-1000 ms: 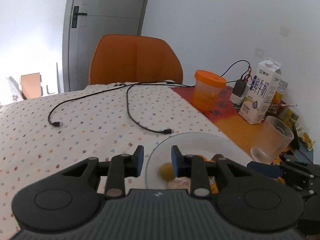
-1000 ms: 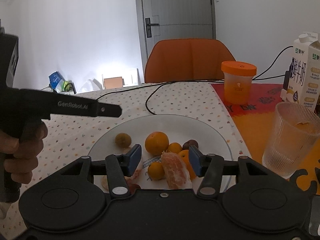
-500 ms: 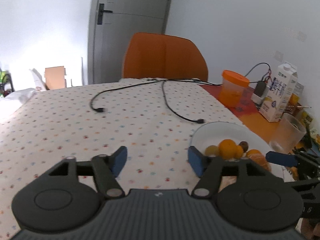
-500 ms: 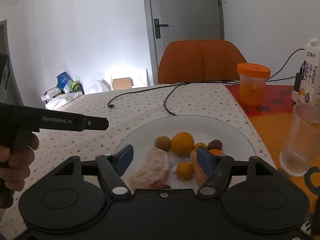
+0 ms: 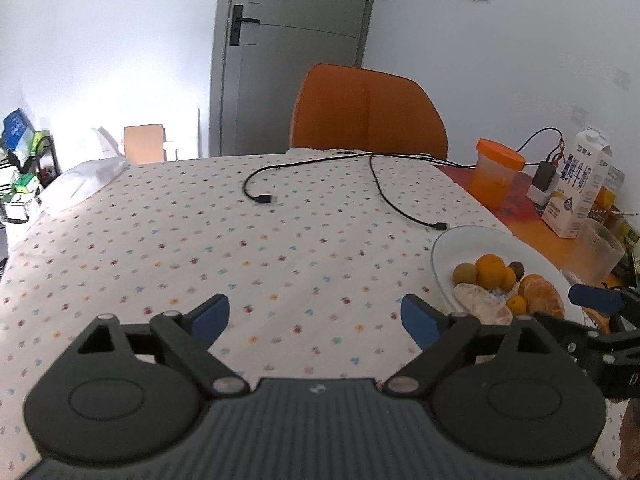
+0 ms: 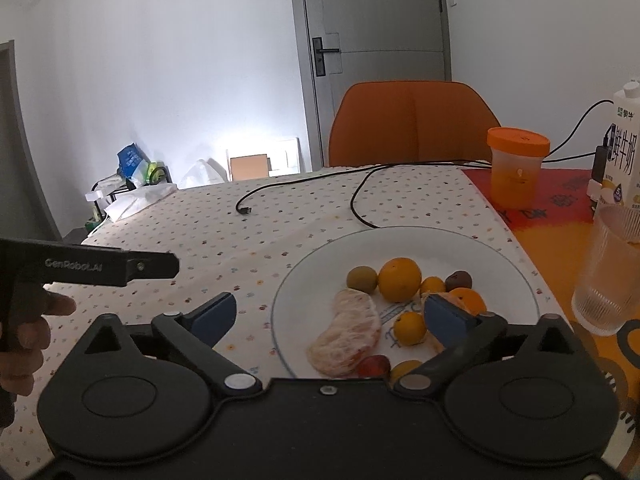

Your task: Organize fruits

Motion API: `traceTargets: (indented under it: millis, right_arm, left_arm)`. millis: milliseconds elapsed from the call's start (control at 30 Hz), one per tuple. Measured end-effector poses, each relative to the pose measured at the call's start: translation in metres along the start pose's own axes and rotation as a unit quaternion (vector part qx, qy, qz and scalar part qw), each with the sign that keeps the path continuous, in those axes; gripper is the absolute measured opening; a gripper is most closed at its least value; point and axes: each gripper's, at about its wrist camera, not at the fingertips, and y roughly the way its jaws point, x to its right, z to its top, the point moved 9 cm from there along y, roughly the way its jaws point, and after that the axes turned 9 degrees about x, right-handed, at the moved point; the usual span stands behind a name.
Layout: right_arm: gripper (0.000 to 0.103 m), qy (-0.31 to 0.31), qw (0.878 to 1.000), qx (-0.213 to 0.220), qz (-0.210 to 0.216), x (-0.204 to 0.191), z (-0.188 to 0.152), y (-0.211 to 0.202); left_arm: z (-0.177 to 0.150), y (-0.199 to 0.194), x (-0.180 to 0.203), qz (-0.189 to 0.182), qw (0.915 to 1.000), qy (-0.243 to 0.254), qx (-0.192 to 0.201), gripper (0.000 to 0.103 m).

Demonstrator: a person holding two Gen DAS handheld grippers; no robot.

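A white plate (image 6: 500, 256) holds several fruits: a large orange (image 6: 400, 276), a greenish round fruit (image 6: 362, 279), a dark brown one (image 6: 459, 279), small oranges (image 6: 409, 328), a peeled mandarin (image 6: 466, 298) and a pale peeled citrus segment (image 6: 348, 336). My right gripper (image 6: 330, 314) hovers over the plate's near-left side. Its jaws are opening, and the segment lies loose below them with no pad touching it. My left gripper (image 5: 314, 316) is over bare tablecloth left of the plate (image 5: 472, 236), its jaws opening with nothing between them.
A ribbed glass (image 6: 608, 272) stands right of the plate, with an orange-lidded jar (image 6: 516, 172) and a milk carton (image 6: 624, 148) behind it. Black cables (image 6: 360, 208) cross the dotted tablecloth. An orange chair (image 6: 412, 120) stands at the far edge. A hand (image 6: 24, 340) holds the left gripper.
Both pairs of jaws have spread wide. The left gripper has slid left, off the plate onto open cloth. The peeled segment now lies flat on the plate under the right gripper.
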Motion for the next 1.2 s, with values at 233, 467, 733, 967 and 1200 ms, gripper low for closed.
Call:
traceTargets:
  millis: [233, 467, 733, 967, 1200]
  right_arm:
    - [0.103, 0.005, 1.000, -0.001, 0.000, -0.014, -0.004, -0.006]
    - [0.103, 0.012, 1.000, 0.000, 0.003, -0.024, -0.007, -0.018]
    - [0.103, 0.027, 1.000, 0.009, 0.009, -0.025, -0.009, -0.037]
    - [0.103, 0.040, 0.999, 0.022, 0.022, -0.027, -0.014, -0.055]
    - [0.103, 0.039, 0.999, 0.025, 0.029, -0.032, -0.019, -0.074]
  left_arm:
    - [-0.007, -0.025, -0.015, 0.010, 0.9999, -0.003, 0.007, 0.097]
    - [-0.012, -0.043, -0.018, 0.017, 0.9998, 0.002, 0.007, 0.100]
    - [-0.018, -0.067, -0.017, 0.028, 0.9995, 0.010, 0.010, 0.100]
    - [-0.027, -0.086, -0.015, 0.041, 0.9989, 0.010, 0.019, 0.103]
    - [-0.029, -0.111, -0.013, 0.045, 0.9983, 0.013, 0.035, 0.103]
